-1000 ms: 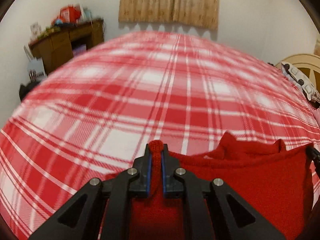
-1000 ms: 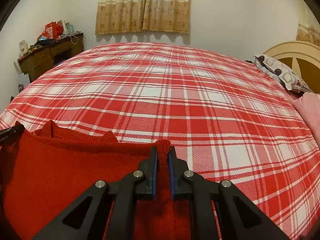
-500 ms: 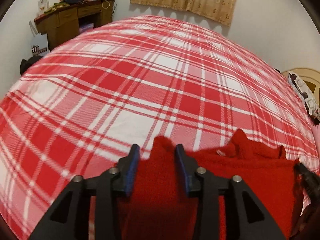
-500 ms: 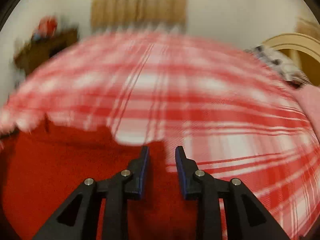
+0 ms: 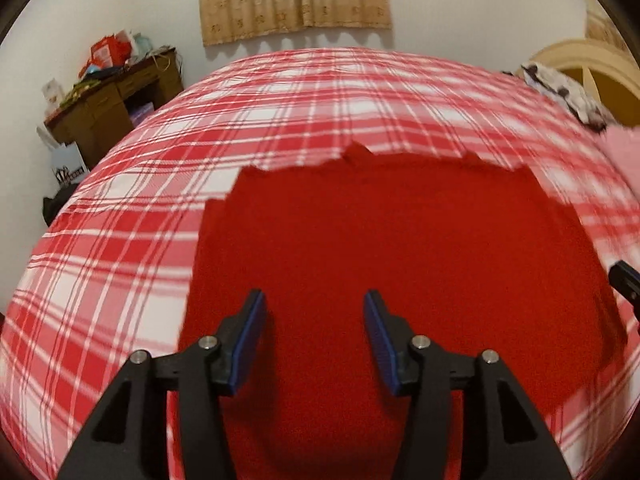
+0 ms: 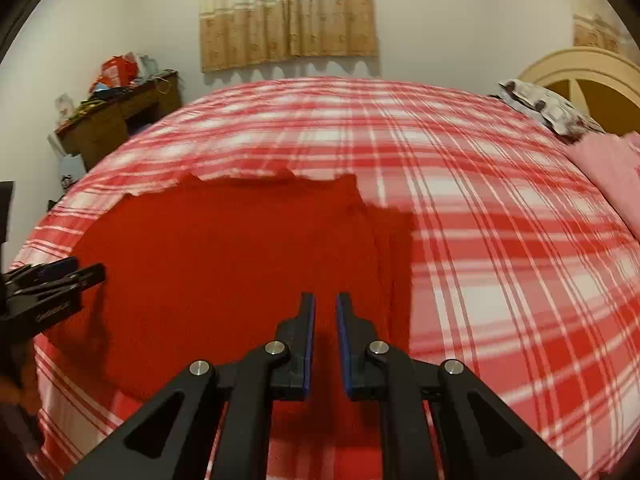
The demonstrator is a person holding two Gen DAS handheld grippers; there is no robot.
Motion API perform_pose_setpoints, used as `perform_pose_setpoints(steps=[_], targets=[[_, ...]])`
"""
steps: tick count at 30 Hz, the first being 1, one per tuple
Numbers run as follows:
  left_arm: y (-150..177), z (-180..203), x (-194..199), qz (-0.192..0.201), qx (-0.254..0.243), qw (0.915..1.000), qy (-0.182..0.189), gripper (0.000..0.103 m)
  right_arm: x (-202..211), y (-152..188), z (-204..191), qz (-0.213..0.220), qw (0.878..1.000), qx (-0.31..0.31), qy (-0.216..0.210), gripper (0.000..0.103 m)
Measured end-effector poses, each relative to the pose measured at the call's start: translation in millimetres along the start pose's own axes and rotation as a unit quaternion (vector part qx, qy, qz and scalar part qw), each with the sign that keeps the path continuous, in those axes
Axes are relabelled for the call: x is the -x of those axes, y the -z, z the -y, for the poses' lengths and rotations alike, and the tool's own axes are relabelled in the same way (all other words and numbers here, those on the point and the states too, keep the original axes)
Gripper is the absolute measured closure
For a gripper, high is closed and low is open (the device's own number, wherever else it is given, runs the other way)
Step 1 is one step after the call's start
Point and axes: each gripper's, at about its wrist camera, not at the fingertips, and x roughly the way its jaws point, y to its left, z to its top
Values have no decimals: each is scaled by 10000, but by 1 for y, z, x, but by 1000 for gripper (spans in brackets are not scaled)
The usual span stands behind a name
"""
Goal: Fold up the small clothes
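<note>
Nearest the cameras, the left gripper point(image 5: 314, 336) is hovering over the near half of the red knit garment point(image 5: 400, 264), its fingers point(image 5: 252, 338) spreading toward about half width with nothing pinched between them, only cloth lying beneath. The right gripper point(image 6: 325, 338) is hanging over the garment's right portion, its fingers point(image 6: 307, 336) drawn almost together around a thin empty gap, gripping no fabric.

The garment is lying spread on the plaid bedspread point(image 5: 120, 280), its far edge with the neckline point(image 5: 360, 152) pointing away and a narrower flap point(image 6: 394, 240) sticking out on the right. The next fold seems to be getting lined up. To do it well, each gripper should be taking a matching edge or corner, pinching only the layers meant to travel, and carrying them level so the knit is not bunching.

Farther off, a cluttered desk point(image 6: 116, 116) is standing at far left, pillows point(image 6: 548, 110) at far right, a curtain point(image 6: 286, 12) behind.
</note>
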Motion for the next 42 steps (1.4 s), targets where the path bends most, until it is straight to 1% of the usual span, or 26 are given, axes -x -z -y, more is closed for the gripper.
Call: perform_pose_setpoints(steps=[3, 5, 7, 10, 13, 17, 21, 22, 24, 25, 27, 30, 34, 35, 36, 38, 42], targets=[[12, 7, 5, -21, -41, 10000, -54, 49, -5, 15, 2, -210, 9996, -183, -106, 92], [18, 11, 5, -8, -72, 9998, -184, 49, -11, 24, 4, -342, 9989, -284, -133, 92], [20, 12, 5, 8, -46, 9997, -246, 49, -9, 26, 5, -270, 9994, -213, -91, 92], [22, 15, 5, 50, -108, 9993, -342, 49, -10, 35, 3, -366, 9990, -230, -62, 92], [26, 17, 5, 93, -174, 9989, -435, 44, -3, 44, 7, -319, 9989, -324, -132, 93], [34, 13, 6, 101, -153, 9990, -409, 38, 0, 48, 14, -329, 9977, -509, -291, 93], [40, 10, 9, 39, -152, 9994, -295, 37, 6, 44, 13, -453, 9980, -412, -171, 93], [40, 9, 11, 31, -154, 9995, -271, 37, 12, 42, 14, -409, 9981, -440, -114, 93], [42, 4, 15, -10, -104, 9998, -177, 34, 30, 41, 14, -129, 9991, -398, 32, 93], [42, 2, 16, -20, -50, 9999, -146, 33, 39, 39, 10, 40, 9996, -271, 99, 93], [44, -3, 18, -44, 116, 9999, -84, 32, 49, 35, -3, 176, 9998, -43, 4, 93], [48, -2, 18, -66, 151, 9998, -122, 32, 42, 35, -27, 63, 9994, 202, -287, 93], [51, 2, 19, -29, -2, 9997, -227, 32, 19, 40, -53, -210, 9979, 372, -481, 93], [52, 1, 19, -33, -3, 9997, -228, 32, 12, 43, -56, -298, 9976, 401, -475, 93], [53, 0, 19, -41, 9, 9997, -224, 31, 7, 46, -60, -365, 9975, 444, -415, 93], [53, -3, 18, -60, 59, 9997, -210, 30, 5, 48, -62, -298, 9977, 491, -373, 93], [54, -3, 15, -52, 93, 9997, -239, 28, 2, 51, -56, -305, 9975, 356, -521, 93]])
